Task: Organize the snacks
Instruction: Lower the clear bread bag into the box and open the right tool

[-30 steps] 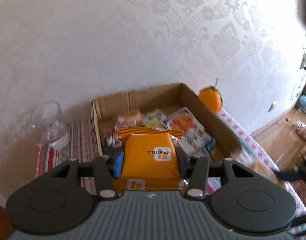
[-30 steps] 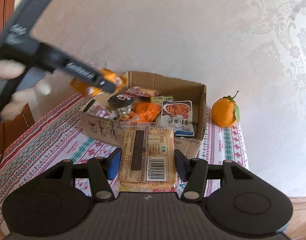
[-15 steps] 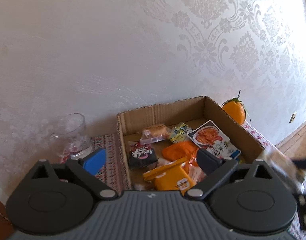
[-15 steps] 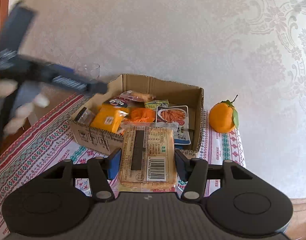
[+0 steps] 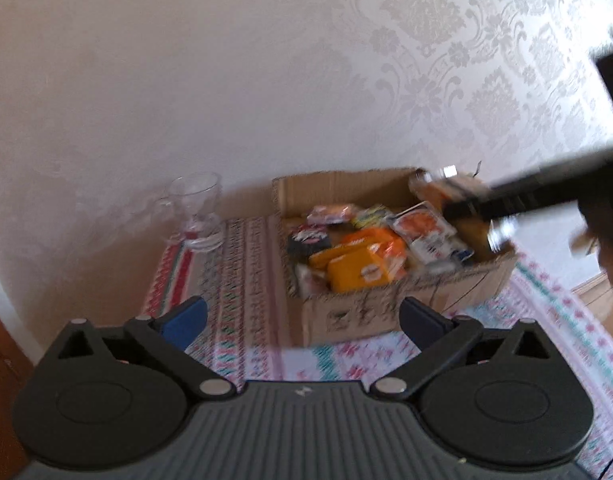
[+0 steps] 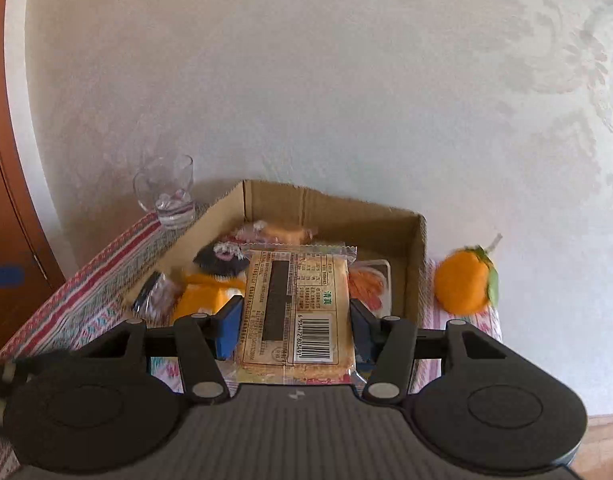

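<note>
- Fingers (image 5: 184,317) of our left gripper (image 5: 302,318) are spreading apart, nothing between them — only the patterned tablecloth (image 5: 242,264) and the near wall of the cardboard box (image 5: 358,312) show beyond.
- Our right gripper (image 6: 296,328) has its blue pads pressed on both long sides of a clear-wrapped cracker pack (image 6: 296,308), barcode side up, held over the near part of the box (image 6: 334,208).
- We see the other snacks lying inside the box: an orange packet (image 5: 356,270), a dark packet (image 5: 308,240), a white pouch with a red food picture (image 5: 424,232).
- Outside the box we note a clear glass mug (image 6: 168,196) near its left corner by the wall, and an orange fruit with a leaf (image 6: 462,286) just beside its right wall.
- From our left camera the right gripper is a dark blur — reaching over the box's right end.
</note>
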The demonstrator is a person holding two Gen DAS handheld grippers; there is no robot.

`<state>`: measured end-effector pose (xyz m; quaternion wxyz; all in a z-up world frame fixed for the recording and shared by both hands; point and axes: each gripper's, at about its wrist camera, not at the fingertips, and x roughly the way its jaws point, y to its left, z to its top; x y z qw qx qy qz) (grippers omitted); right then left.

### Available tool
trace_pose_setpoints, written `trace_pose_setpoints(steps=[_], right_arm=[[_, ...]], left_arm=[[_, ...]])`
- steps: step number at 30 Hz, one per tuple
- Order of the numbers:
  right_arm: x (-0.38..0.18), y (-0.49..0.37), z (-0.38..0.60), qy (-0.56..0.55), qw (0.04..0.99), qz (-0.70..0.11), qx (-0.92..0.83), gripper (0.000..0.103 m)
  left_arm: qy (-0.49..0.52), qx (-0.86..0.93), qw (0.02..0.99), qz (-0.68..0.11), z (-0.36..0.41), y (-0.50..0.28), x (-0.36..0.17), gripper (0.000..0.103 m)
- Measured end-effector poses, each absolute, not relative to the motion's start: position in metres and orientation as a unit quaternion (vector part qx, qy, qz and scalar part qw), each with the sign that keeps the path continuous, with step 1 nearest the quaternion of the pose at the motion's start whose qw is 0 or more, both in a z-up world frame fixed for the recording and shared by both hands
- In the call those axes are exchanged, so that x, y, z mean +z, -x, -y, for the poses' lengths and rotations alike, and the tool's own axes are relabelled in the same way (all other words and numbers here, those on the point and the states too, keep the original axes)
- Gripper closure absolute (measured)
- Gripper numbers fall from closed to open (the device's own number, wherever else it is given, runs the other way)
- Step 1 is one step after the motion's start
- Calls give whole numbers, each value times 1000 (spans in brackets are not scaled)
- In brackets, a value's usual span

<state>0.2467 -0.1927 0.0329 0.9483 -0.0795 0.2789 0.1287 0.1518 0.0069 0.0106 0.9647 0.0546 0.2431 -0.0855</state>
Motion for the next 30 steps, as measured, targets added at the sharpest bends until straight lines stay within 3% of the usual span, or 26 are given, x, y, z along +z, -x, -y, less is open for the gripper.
trace_pose_setpoints(steps=[9, 11, 13, 14, 30], right_arm=[[41, -316, 166, 73, 950, -282, 117, 42], [39, -326, 166, 63, 948, -290, 116, 32], [38, -325, 169, 54, 951, -286, 104, 7], [39, -322, 171, 47, 952, -285, 104, 0], [34, -193, 199, 10, 950, -305, 65, 0]], left_arm=[[-74, -66, 967, -235, -9, -141, 10, 1], [-73, -62, 968, -232, -9, -139, 11, 1], [-71, -59, 969, -231, -10, -138, 11, 1], [-69, -59, 969, -230, -11, -137, 11, 1], [-54, -26, 965, -257, -4, -125, 24, 1]])
